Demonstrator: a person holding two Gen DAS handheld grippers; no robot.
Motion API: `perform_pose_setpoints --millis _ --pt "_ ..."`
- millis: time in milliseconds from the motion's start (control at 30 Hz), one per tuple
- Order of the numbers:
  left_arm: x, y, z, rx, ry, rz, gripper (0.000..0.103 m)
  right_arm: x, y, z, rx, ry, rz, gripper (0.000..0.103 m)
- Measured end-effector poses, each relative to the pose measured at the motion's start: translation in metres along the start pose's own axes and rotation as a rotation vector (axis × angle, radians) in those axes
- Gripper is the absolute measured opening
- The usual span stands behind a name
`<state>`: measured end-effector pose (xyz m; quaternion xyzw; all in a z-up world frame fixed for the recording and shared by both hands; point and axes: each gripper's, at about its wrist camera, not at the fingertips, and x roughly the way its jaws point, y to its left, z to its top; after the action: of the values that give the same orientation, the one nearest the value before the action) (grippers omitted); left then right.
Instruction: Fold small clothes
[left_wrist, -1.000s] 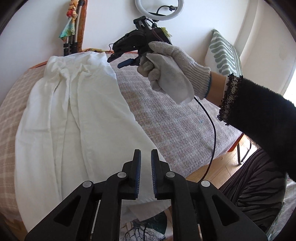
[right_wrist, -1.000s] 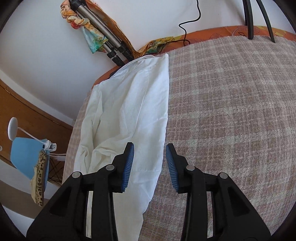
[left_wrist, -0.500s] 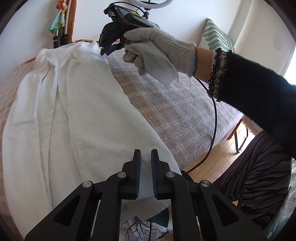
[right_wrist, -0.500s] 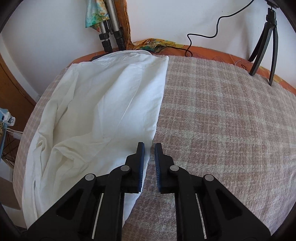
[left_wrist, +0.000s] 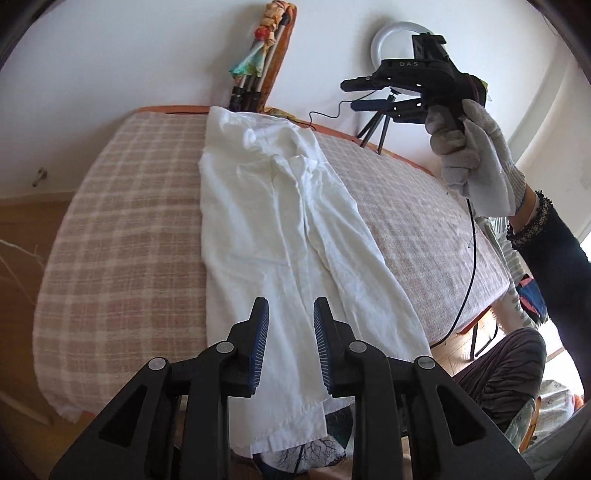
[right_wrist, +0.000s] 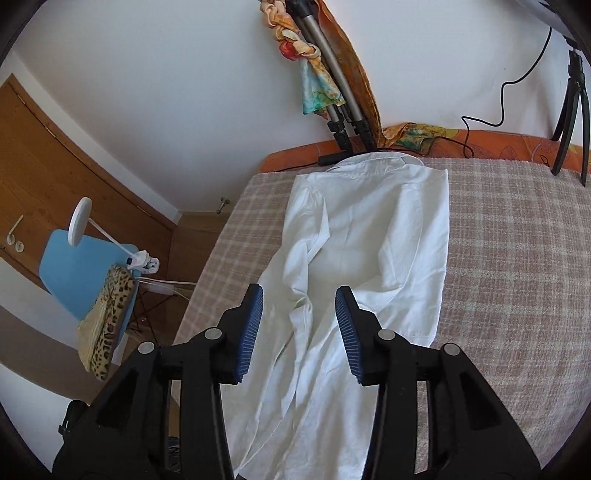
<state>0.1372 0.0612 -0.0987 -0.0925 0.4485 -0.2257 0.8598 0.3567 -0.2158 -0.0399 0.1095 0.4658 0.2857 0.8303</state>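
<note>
**Desk:** Left gripper (left_wrist: 289, 328), what have you got?

**Operator:** I see it above the near end of the white shirt (left_wrist: 288, 236), jaws parting and nothing caught between the blue pads (left_wrist: 259, 338). The shirt lies lengthwise on the checked bedspread (left_wrist: 122, 236), collar towards the wall, hem hanging over the near edge of the bed.

**Desk:** And the right gripper (right_wrist: 299, 332)?

**Operator:** From my left camera it is held up in the air at the right (left_wrist: 373, 94), in a gloved hand (left_wrist: 469, 151), well clear of the fabric. Its own camera looks down on the shirt (right_wrist: 369, 251); its jaws are widening too, empty, cloth lying below them but not touched. One long edge of the shirt is folded in, creased along the middle.

**Desk:** Surroundings?

**Operator:** A folded tripod (right_wrist: 343, 92) with a bright scarf (right_wrist: 314, 85) leans on the wall behind the collar. A ring light (left_wrist: 391, 44) on a small stand sits farther right, a blue chair (right_wrist: 77, 273) by the bed.
</note>
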Motion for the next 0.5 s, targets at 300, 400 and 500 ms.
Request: perform_pose_setpoints --millis 300,400,500 --pt "0.046 0.035 -0.020 -0.129 0.200 -0.043 0.028 0.076 0.029 0.041 0.021 0.006 0.003 0.055" --pt "0.052 0.031 -0.024 -0.099 0.224 -0.035 0.028 0.115 0.026 0.052 0.024 0.024 -0.024 0.055" --pt "0.055 0.035 -0.024 -0.112 0.231 -0.040 0.028 0.153 0.021 0.063 -0.004 0.035 -0.086 0.055"
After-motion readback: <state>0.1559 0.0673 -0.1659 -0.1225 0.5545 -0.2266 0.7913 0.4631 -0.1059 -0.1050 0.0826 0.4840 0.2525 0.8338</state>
